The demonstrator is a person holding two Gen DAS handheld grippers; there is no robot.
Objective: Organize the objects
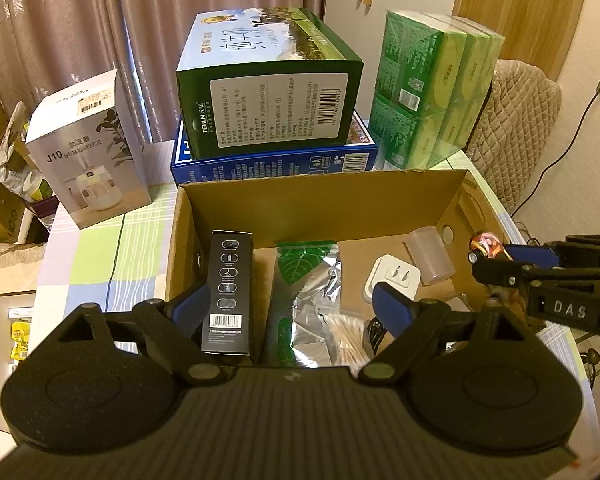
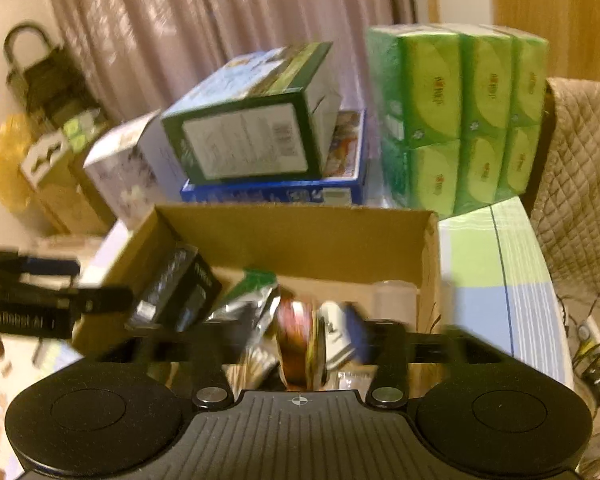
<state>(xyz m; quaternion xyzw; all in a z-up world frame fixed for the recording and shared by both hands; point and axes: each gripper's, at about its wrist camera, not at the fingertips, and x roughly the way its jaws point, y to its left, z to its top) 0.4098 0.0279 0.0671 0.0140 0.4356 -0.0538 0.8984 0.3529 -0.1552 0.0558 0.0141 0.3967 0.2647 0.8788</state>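
An open cardboard box [image 1: 320, 196] holds a black carton [image 1: 228, 292], a silver-green foil pouch [image 1: 308, 292], cotton swabs [image 1: 346, 334], a white plug adapter [image 1: 394, 278] and a clear plastic cup [image 1: 430, 254]. My left gripper [image 1: 290, 304] is open and empty above the box's near side. My right gripper [image 1: 488, 250] comes in from the right over the box's right wall, shut on a small red-gold patterned object [image 1: 485, 241]. In the blurred right wrist view this object [image 2: 300, 336] sits between the right gripper's fingers [image 2: 358, 330], above the box [image 2: 300, 236].
Behind the box stand a white humidifier box [image 1: 90, 148], a green milk carton [image 1: 268, 80] on a blue box [image 1: 272, 164], and green tissue packs [image 1: 432, 84]. The table has a checked cloth [image 1: 100, 260]. A quilted chair [image 1: 516, 120] is at the right.
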